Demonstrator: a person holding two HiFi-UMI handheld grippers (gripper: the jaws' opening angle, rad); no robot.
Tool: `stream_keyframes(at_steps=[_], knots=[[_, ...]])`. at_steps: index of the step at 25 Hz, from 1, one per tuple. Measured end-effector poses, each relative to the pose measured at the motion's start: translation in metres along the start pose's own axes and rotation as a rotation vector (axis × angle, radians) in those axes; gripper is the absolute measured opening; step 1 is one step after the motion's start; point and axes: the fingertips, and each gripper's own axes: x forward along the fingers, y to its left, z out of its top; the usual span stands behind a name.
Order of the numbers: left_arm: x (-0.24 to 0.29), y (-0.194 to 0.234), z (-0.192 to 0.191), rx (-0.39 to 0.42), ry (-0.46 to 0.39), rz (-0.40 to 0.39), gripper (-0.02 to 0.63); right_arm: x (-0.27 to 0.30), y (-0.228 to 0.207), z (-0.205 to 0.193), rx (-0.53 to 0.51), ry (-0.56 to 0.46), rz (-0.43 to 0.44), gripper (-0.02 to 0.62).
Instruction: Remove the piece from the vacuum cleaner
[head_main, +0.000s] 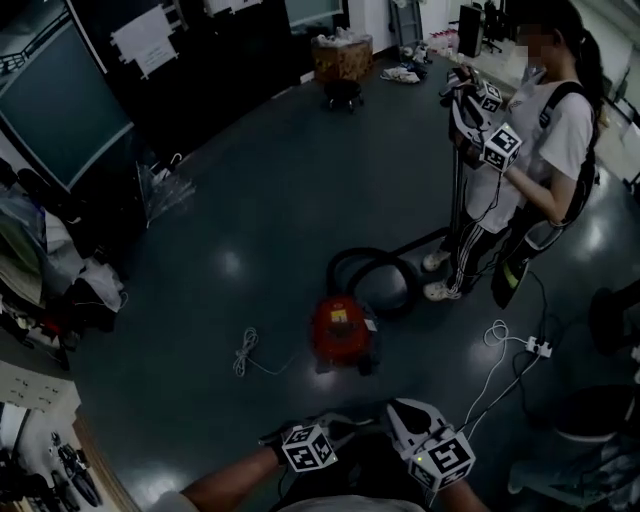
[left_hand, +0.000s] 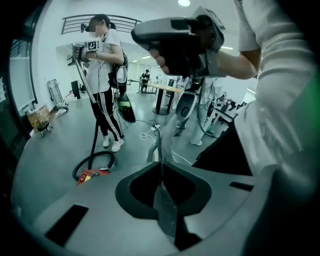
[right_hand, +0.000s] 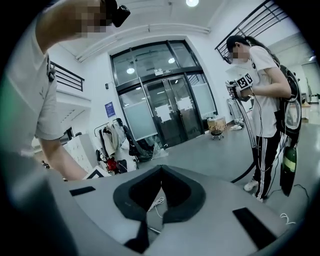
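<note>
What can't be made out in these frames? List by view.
Head view: the vacuum cleaner is small and dark; its joints, and which piece comes off, are unreadable.
Head view: the wand's top is lost among what the other person holds.
Left gripper view: the vacuum cleaner is tiny, low left; no detail.
Right gripper view: its body is out of frame; only a bit of hose shows.
</note>
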Motion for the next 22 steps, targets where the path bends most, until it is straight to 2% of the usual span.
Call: stream_keyframes(at_steps=[8,15,22], knots=[[-0.077,-0.038,0.063,0.068,-0.066,-0.036,0.031,-0.019,0.050,0.050,-0.030,-0.060,0.029,0.017],[-0.085,-0.053,0.087,0.103,-0.092,-0.059,0.031,-0.030,0.067,0.059,-0.062,-0.054,0.051,0.017],[-0.083,-0.054,0.104,0.133,-0.100,-0.053,0.031,-0.038,0.062,0.060,-0.093,-0.046,0.054,0.016]])
